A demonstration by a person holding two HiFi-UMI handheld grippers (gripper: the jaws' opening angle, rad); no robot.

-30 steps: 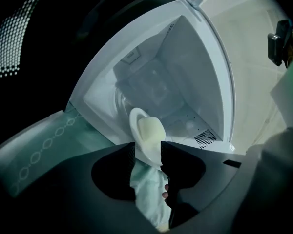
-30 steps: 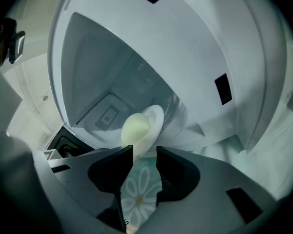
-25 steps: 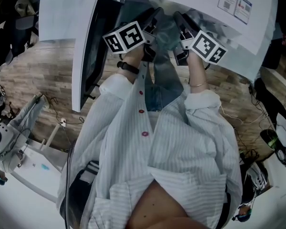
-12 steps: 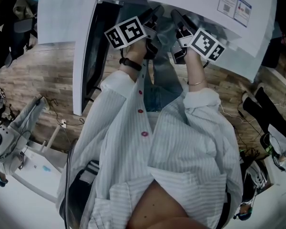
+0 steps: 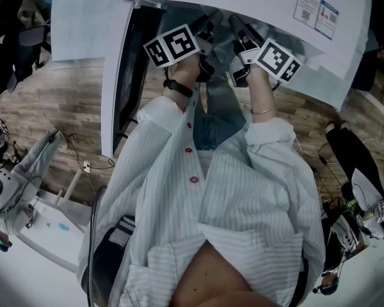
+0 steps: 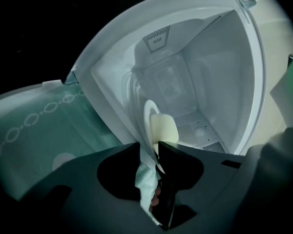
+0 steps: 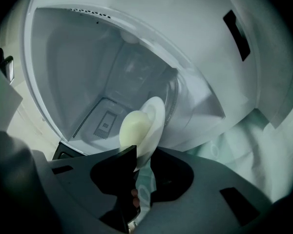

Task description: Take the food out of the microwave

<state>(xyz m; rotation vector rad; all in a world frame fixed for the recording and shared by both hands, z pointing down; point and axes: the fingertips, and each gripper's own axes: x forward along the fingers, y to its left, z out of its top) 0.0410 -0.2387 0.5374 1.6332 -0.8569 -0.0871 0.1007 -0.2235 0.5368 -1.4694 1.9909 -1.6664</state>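
Jaws closing on both tongs: left gripper [image 6: 149, 147] and right gripper [image 7: 144, 156] straddle plate [image 6: 147, 112] rim (not yet clamped, we judge); next, lifting food [image 6: 166, 128] out of microwave [image 6: 224, 82].

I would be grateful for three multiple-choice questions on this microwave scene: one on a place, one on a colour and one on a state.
1. Where does the food lie?
A. in a bowl
B. on a plate
C. in a paper bag

2. What colour is the plate?
A. white
B. red
C. black

3. How does the microwave door stand?
A. shut
B. taken off
C. open

Answers:
1 B: both gripper views show the pale lump resting on the plate.
2 A: the plate's rim shows white in both gripper views.
3 C: in the head view the door is swung out to the left, and both gripper views look straight into the cavity.
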